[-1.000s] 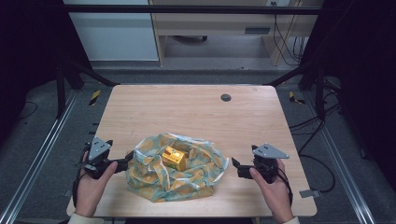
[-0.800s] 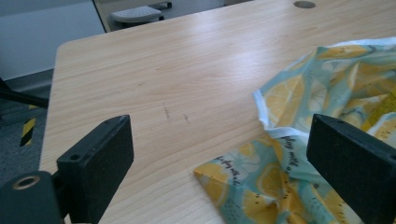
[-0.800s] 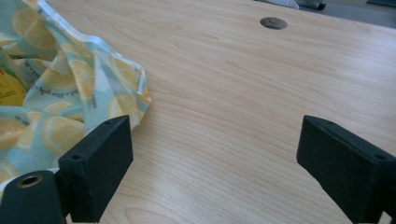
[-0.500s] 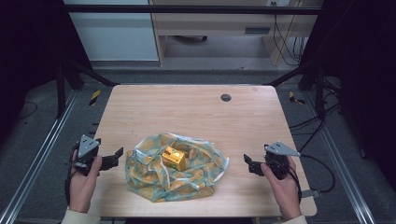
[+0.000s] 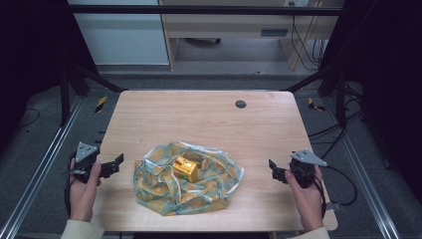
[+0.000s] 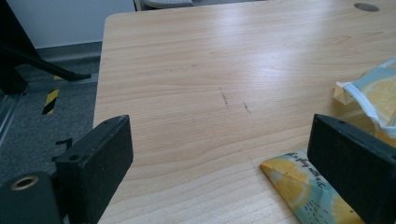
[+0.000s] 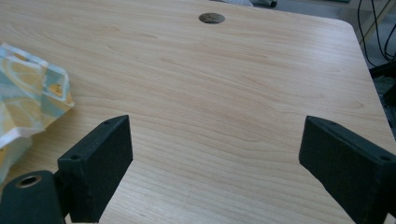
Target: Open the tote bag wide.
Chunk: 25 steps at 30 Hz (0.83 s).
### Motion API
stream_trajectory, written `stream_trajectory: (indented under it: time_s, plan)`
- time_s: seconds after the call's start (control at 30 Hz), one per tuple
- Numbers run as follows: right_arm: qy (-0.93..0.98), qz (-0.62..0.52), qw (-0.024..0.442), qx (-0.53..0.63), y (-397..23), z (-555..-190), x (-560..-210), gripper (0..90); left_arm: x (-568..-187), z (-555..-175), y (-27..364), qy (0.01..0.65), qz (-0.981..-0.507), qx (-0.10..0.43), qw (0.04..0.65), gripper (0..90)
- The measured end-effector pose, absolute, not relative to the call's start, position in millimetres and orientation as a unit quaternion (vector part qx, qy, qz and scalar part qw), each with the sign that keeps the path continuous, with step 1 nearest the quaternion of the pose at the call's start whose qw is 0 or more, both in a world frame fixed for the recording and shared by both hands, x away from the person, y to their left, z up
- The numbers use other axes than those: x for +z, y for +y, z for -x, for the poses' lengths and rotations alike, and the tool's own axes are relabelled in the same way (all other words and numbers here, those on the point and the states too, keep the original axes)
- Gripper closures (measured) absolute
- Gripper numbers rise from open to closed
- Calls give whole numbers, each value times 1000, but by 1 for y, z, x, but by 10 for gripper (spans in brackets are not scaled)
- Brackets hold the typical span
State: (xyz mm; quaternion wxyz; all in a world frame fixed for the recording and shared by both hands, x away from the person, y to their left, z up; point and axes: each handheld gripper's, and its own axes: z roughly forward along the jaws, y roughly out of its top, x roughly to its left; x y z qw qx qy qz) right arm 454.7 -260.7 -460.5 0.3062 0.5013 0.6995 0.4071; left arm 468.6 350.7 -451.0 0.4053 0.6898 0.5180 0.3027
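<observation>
Moved: both claws have drawn outward from the lemon-print bag (image 5: 186,184).
High view: bag crumpled on tabletop (image 5: 199,119), yellow box (image 5: 186,168) atop it.
Left gripper view: left claw (image 6: 219,163) released, bag beside.
Right gripper view: right claw (image 7: 215,163) released.

Bright overhead light on table (image 5: 199,119), dark surroundings, soft glare, slightly blurred close views

Both grippers are black and chunky. The left gripper (image 5: 118,161) and right gripper (image 5: 272,166) each carry a grey three-cornered plate on top and trail a black cable. The jaws are flat rectangular blocks with a small screw hole near the base. The sleeves are cream-coloured at the cuffs.
</observation>
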Motion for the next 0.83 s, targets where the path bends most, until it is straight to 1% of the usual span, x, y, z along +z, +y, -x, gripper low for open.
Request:
stream_trajectory:
  time_s: [0.1,0.2,0.3,0.5,0.63,0.83]
  plan:
    - [697,-510,306,401,-263,-459,-464,97,-455,-471,349,520,-692,298,402,69]
    - [694,-517,308,395,-265,-464,-468,98,-461,-474,342,516,-709,286,386,69]
    - [696,-523,300,389,-265,-470,-473,98,-465,-478,333,504,-730,285,364,69]
    - [698,-531,299,376,-266,-483,-481,98,-470,-480,319,484,-755,282,339,65]
    - [700,-533,293,374,-265,-485,-482,98,-472,-480,317,481,-765,280,325,64]
    - [706,-530,282,375,-259,-480,-482,91,-472,-479,317,487,-767,266,321,61]
